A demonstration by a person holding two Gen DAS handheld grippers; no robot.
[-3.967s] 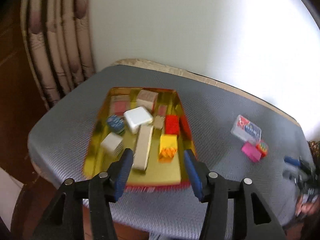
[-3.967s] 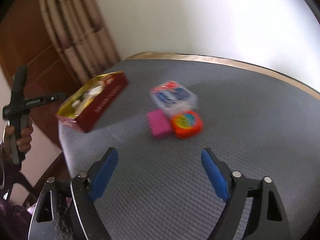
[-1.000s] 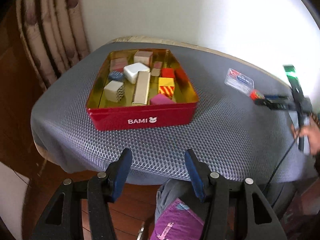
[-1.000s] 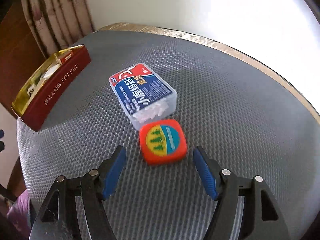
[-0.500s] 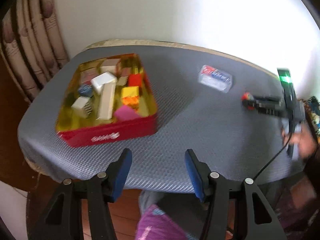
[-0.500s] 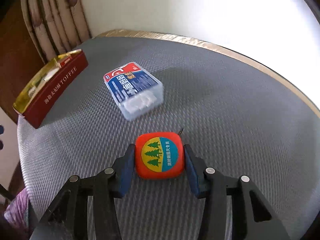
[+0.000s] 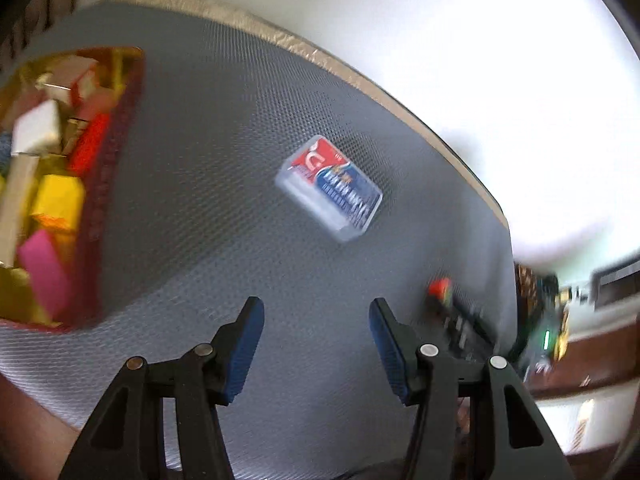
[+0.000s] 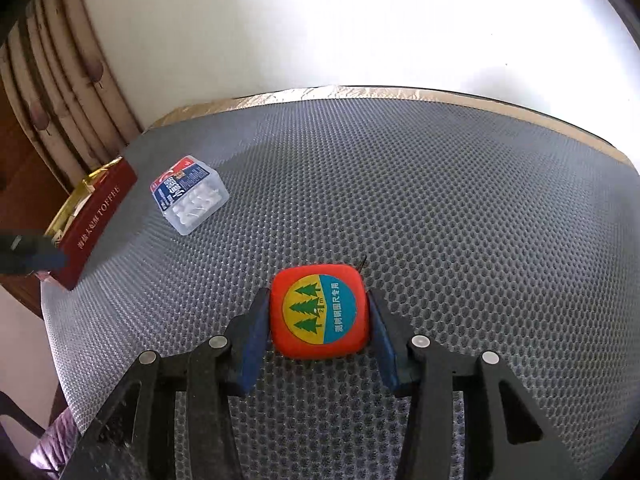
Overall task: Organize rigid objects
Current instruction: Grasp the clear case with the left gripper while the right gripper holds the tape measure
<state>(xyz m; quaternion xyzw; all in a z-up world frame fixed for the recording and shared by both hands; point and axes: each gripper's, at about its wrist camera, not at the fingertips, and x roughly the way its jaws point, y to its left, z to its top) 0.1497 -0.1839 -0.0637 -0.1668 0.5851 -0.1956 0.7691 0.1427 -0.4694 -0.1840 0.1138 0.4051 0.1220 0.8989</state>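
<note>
Orange tape measure (image 8: 319, 310) sits on the grey mat (image 8: 460, 208), pinched tight by the right gripper (image 8: 319, 332). Left gripper (image 7: 316, 336) is open and holds nothing. I think the pick-up step is on; next it should be lifted and carried to the red tin (image 8: 96, 224), well apart past the clear box (image 8: 189, 194).
</note>
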